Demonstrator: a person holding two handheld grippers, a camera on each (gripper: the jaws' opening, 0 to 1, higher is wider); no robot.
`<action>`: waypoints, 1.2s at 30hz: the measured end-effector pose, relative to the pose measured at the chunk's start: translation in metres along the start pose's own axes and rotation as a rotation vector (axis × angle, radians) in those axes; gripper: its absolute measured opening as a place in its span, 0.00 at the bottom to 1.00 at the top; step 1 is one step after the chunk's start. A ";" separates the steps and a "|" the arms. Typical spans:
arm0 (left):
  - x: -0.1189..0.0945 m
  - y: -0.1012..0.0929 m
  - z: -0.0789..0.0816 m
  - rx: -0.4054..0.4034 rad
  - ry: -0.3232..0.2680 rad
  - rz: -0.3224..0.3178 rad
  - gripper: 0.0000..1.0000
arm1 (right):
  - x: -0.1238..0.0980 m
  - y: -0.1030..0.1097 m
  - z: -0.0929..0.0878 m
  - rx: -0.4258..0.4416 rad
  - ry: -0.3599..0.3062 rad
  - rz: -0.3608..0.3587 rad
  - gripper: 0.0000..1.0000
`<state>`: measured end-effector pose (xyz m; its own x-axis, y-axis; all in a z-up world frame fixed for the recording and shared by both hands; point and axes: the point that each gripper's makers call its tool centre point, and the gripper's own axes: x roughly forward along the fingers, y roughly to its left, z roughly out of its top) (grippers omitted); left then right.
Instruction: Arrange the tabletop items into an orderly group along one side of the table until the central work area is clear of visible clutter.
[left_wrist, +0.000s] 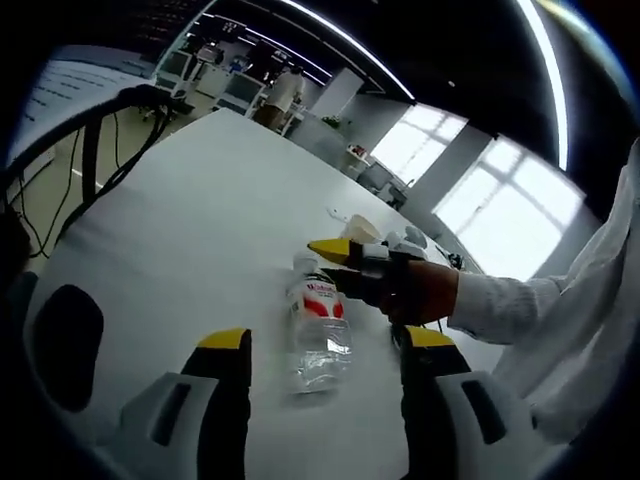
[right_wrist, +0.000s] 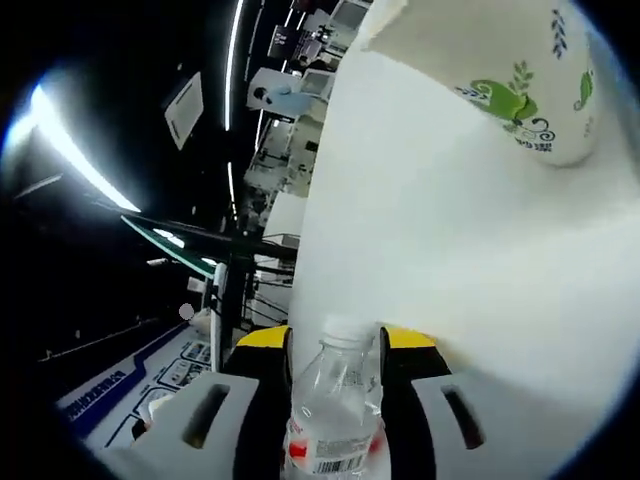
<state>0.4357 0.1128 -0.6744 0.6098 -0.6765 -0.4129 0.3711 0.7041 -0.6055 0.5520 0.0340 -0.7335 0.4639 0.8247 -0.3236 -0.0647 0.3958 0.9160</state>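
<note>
- The white counter (left_wrist: 200, 200) carries a paper cup (right_wrist: 510, 90) beyond the bottle.
- The bottle (left_wrist: 318, 330) stands upright between the right gripper's (right_wrist: 335, 345) jaws, which close on its neck.
- The left gripper (left_wrist: 325, 345) is wide open and empty, facing the bottle just ahead.

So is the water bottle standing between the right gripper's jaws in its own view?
Yes: in the right gripper view the water bottle stands with its white cap up between the yellow-tipped jaws of the right gripper.
</note>
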 end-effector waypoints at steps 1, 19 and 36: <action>0.000 0.000 0.000 0.000 0.002 -0.001 0.60 | 0.002 -0.001 -0.001 0.001 0.002 0.003 0.30; 0.003 0.003 -0.007 -0.015 0.007 -0.003 0.60 | 0.009 -0.006 0.003 0.064 -0.029 0.004 0.21; 0.000 0.002 -0.002 0.001 -0.003 -0.005 0.60 | -0.001 0.018 0.001 -0.078 -0.029 0.020 0.20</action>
<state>0.4350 0.1136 -0.6776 0.6104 -0.6791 -0.4077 0.3747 0.7010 -0.6068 0.5510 0.0401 -0.7164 0.4871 0.8213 -0.2970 -0.1423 0.4102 0.9008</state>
